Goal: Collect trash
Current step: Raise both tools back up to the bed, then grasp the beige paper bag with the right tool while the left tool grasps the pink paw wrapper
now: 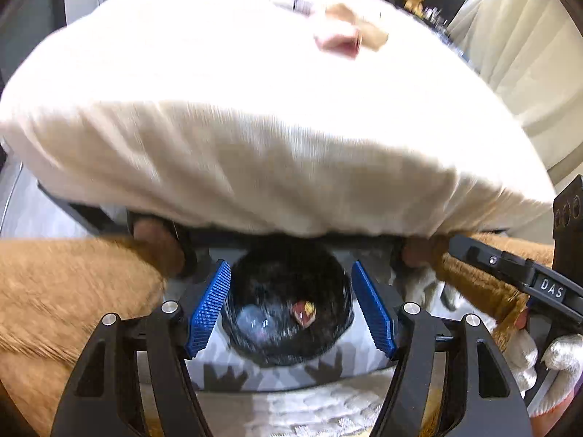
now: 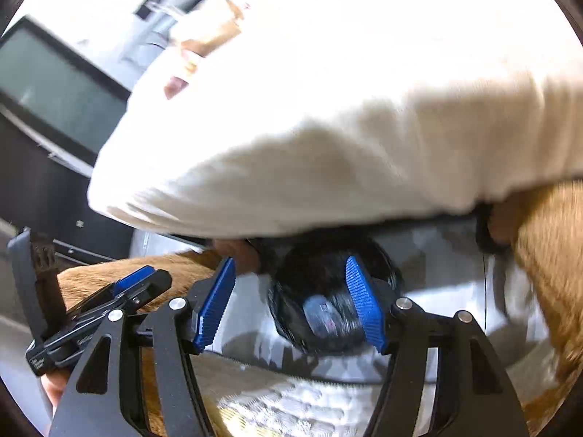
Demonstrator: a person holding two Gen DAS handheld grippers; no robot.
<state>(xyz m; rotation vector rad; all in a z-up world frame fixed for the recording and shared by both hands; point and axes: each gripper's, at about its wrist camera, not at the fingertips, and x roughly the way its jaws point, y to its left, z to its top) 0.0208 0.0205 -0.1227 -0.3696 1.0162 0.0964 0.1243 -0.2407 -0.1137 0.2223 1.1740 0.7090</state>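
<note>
Both grippers, left gripper [image 1: 291, 309] and right gripper [image 2: 289, 304], jaws half-open and empty, hover above the bin [image 1: 288, 313] at lower centre holding some trash, while scraps [image 1: 339, 42] wait on the bench [image 1: 218, 91] at the top.

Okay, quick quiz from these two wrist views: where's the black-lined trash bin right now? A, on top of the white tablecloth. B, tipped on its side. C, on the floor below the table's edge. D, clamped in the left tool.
C: the black-lined trash bin stands upright on the floor under the white tablecloth edge, seen between the left tool's empty fingers.
</note>
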